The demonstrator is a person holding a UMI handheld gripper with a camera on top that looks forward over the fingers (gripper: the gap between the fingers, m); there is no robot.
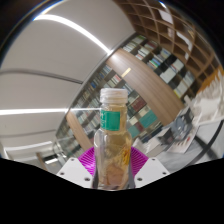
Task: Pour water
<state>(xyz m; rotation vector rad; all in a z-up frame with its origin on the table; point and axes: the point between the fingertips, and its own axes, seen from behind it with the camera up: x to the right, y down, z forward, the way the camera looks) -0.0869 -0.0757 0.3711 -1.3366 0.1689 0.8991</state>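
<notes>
Clear plastic, with a white screw cap and a green label band, makes up the small bottle (114, 140) that stands upright between the purple-padded fingers (92, 163); both pads press against its sides, so the gripper (113, 168) is clenched on the bottle and carrying it; the cap is on, so by my reading no pouring can have begun, and the grasp low on the body looks chosen to leave the neck free for tipping later; the liquid inside appears pale, though its level is hard to tell; no surface shows beneath the bottle, and no cup or other receiving vessel is in view, so where the water should go cannot be said; the view looks steeply upward, which suggests the bottle is raised or the gripper tilted back; behind it spreads a pale ceiling with long strip lights (75, 32), and to the right rise tall bookshelves (165, 65) with a wooden slatted structure above them, like a library hall.
</notes>
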